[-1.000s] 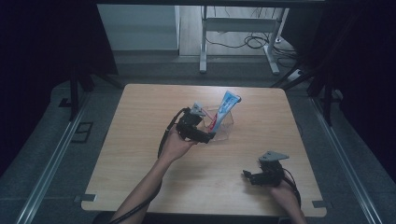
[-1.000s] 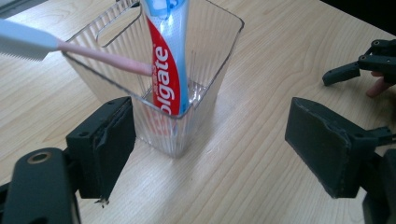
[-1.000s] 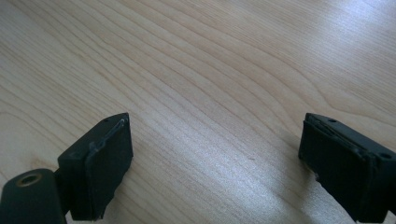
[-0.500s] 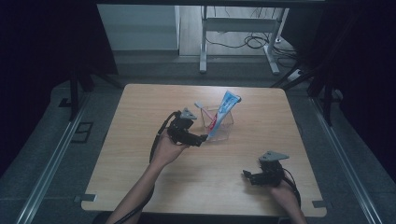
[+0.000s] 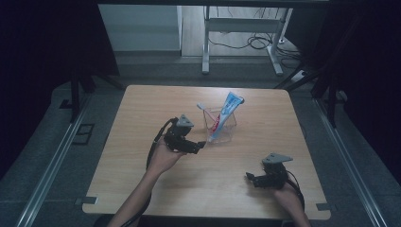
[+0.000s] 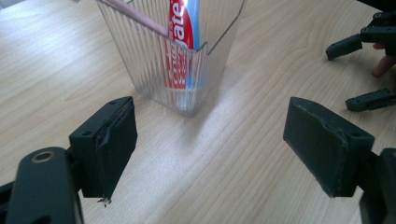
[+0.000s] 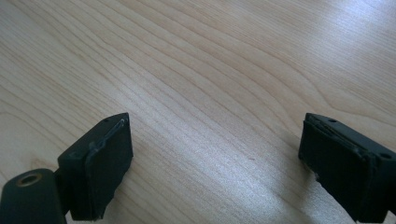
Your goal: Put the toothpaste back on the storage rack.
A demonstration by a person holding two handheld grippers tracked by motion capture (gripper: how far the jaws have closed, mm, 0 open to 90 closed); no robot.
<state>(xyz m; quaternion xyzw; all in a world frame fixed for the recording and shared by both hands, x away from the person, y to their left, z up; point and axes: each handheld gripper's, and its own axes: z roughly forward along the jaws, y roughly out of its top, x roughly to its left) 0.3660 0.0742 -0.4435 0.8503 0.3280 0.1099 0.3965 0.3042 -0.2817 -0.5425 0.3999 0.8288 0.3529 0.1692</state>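
Observation:
A clear ribbed cup (image 5: 221, 126) (image 6: 173, 60) stands near the middle of the wooden table (image 5: 142, 109). In it lean a red, white and blue toothpaste tube (image 5: 227, 112) (image 6: 182, 42) and a pink-handled toothbrush (image 5: 204, 108) (image 6: 135, 16). My left gripper (image 5: 202, 144) (image 6: 210, 144) is open just left of and in front of the cup, jaws wide apart with nothing between them. My right gripper (image 5: 249, 178) (image 7: 215, 163) rests open near the table's front right, over bare wood; it also appears far off in the left gripper view (image 6: 357, 70).
The table's front edge (image 5: 203, 213) lies close under both forearms. Beyond the far edge stand a metal frame (image 5: 241, 28) and floor cables (image 5: 255, 42). Dark curtains flank both sides.
My left gripper has drawn back from the cup toward the left and front. The toothpaste and toothbrush stay in the cup. The right gripper has not moved.

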